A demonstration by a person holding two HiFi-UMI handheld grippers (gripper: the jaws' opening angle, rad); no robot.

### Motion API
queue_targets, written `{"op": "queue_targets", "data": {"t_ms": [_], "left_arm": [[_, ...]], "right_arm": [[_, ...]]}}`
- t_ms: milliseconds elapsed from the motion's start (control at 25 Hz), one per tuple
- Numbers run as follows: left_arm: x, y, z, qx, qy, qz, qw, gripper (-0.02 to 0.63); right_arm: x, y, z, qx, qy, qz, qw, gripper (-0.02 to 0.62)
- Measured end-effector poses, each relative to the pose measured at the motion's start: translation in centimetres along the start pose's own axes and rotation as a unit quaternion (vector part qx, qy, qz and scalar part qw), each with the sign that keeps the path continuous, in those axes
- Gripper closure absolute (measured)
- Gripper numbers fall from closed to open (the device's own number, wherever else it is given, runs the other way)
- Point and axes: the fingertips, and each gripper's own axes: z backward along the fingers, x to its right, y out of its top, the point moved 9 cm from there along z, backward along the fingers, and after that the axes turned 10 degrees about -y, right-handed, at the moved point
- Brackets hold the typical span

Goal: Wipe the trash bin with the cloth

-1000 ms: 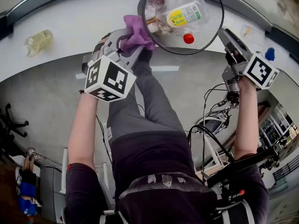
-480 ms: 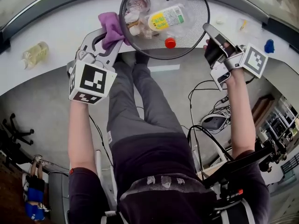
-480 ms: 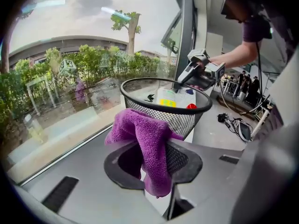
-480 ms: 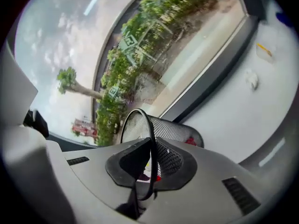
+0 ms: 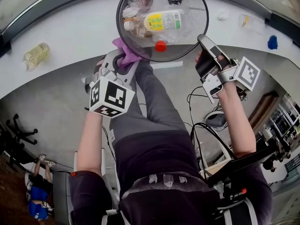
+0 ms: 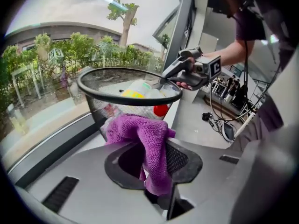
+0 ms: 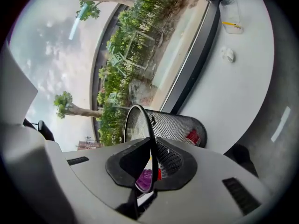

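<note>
A black mesh trash bin (image 5: 199, 13) stands on the white counter, holding a bottle with a red cap, cups and wrappers. My left gripper (image 5: 123, 60) is shut on a purple cloth (image 5: 121, 46) that presses on the bin's near left wall, just under the rim. The left gripper view shows the cloth (image 6: 140, 129) bunched between my left gripper's (image 6: 154, 164) pads, with the bin (image 6: 100, 106) right behind it. My right gripper (image 5: 202, 41) grips the rim on the bin's right side. In the right gripper view, the thin rim of the bin (image 7: 177, 125) runs between the pads of my right gripper (image 7: 150, 157).
A clear plastic bottle (image 5: 35, 54) lies on the white counter (image 5: 70, 27) at the left. Small items (image 5: 246, 21) and a blue object (image 5: 272, 42) sit at the far right. A dark window frame runs behind the counter. Cables (image 5: 206, 102) trail on the floor below.
My right gripper has closed on the bin's rim and the bin has shifted left. My left gripper has carried the cloth from the bin's left rim down and round to its near side.
</note>
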Motion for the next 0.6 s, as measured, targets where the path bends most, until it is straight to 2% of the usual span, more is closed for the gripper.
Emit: {"op": "queue_targets", "data": {"t_ms": [120, 240, 360, 440, 480, 520, 600], "left_arm": [[1.7, 0.5, -1.6, 0.001, -0.025, 0.015, 0.9996, 0.518], [2.0, 0.2, -1.7, 0.012, -0.022, 0.052, 0.9983, 0.518], [1.1, -0.6, -0.7, 0.028, -0.007, 0.08, 0.9964, 0.518], [0.2, -0.7, 0.0, 0.032, 0.006, 0.081, 0.9962, 0.518], [-0.4, -0.7, 0.4, 0.033, 0.014, 0.081, 0.9961, 0.518], [-1.0, -0.7, 0.9, 0.034, 0.024, 0.081, 0.9959, 0.518], [-2.3, -0.7, 1.9, 0.035, 0.043, 0.077, 0.9955, 0.518]], "right_arm": [[0.2, -1.1, 0.5, 0.009, 0.003, -0.034, 0.999, 0.561], [0.4, -2.5, 0.9, 0.01, 0.001, -0.049, 0.999, 0.561], [0.3, -2.4, 1.2, 0.012, -0.006, -0.014, 1.0, 0.552], [-0.7, -0.4, 1.9, 0.037, -0.013, 0.08, 0.996, 0.46], [-1.6, 1.0, 2.0, 0.047, -0.014, 0.15, 0.988, 0.454], [-3.0, 2.4, 1.8, 0.049, -0.01, 0.224, 0.973, 0.454], [-6.2, 4.7, 0.2, 0.029, 0.011, 0.349, 0.937, 0.454]]}}
